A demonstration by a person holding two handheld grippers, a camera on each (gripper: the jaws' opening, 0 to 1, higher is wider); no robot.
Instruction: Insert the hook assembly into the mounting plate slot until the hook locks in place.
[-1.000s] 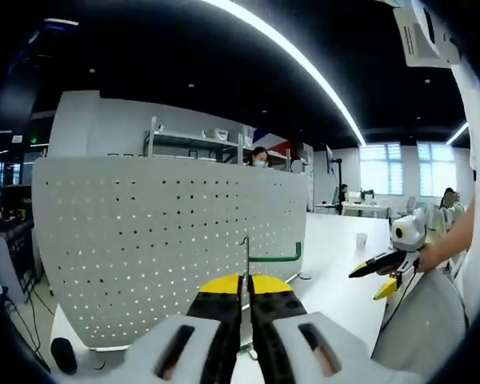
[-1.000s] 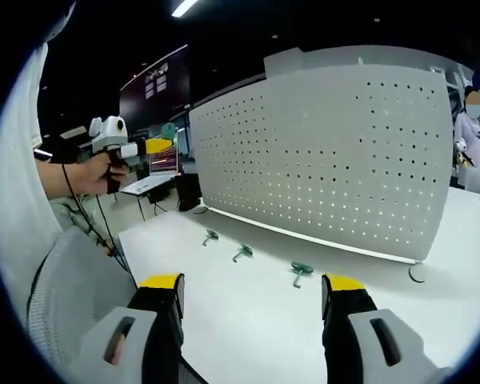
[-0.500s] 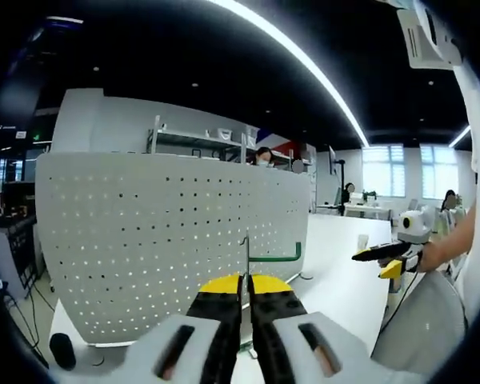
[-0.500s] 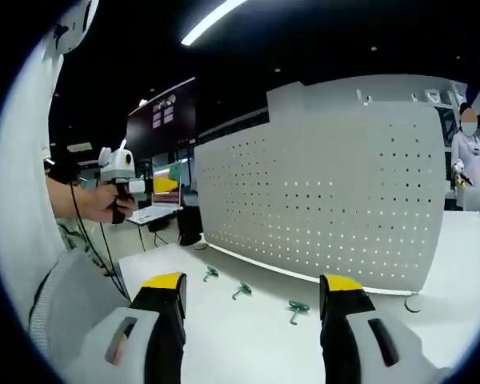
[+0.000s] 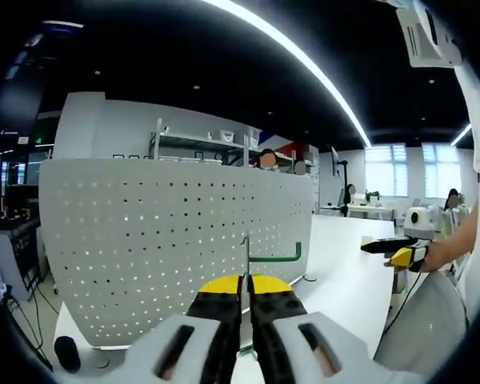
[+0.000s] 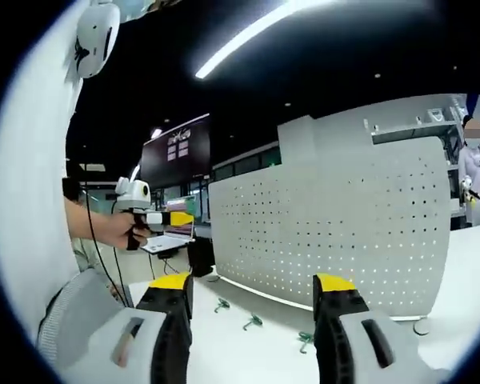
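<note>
In the left gripper view, the left gripper (image 5: 245,300) has its yellow-tipped black jaws pressed together on a green hook (image 5: 274,258). The hook is a thin metal rod: a straight stem rises upright from between the jaws, and a green arm runs sideways from it to the right, ending in a short upturned tip. It is held up in front of the pegboard (image 5: 160,240), and whether it touches the board cannot be told.

The pegboard is a pale grey sheet pierced by regular rows of small round holes, standing upright on the white table (image 5: 344,272) along its far edge. The right gripper (image 5: 390,250) shows at the right of that view, held in a hand (image 5: 434,254), well apart from the board.

In the right gripper view, the right gripper (image 6: 252,308) has its jaws spread wide with nothing between them. Three more green hooks (image 6: 252,322) lie on the white tabletop near the foot of the pegboard (image 6: 336,232), in a loose row. The left gripper (image 6: 156,218) shows at the left, gripped by a hand (image 6: 116,230).
</note>
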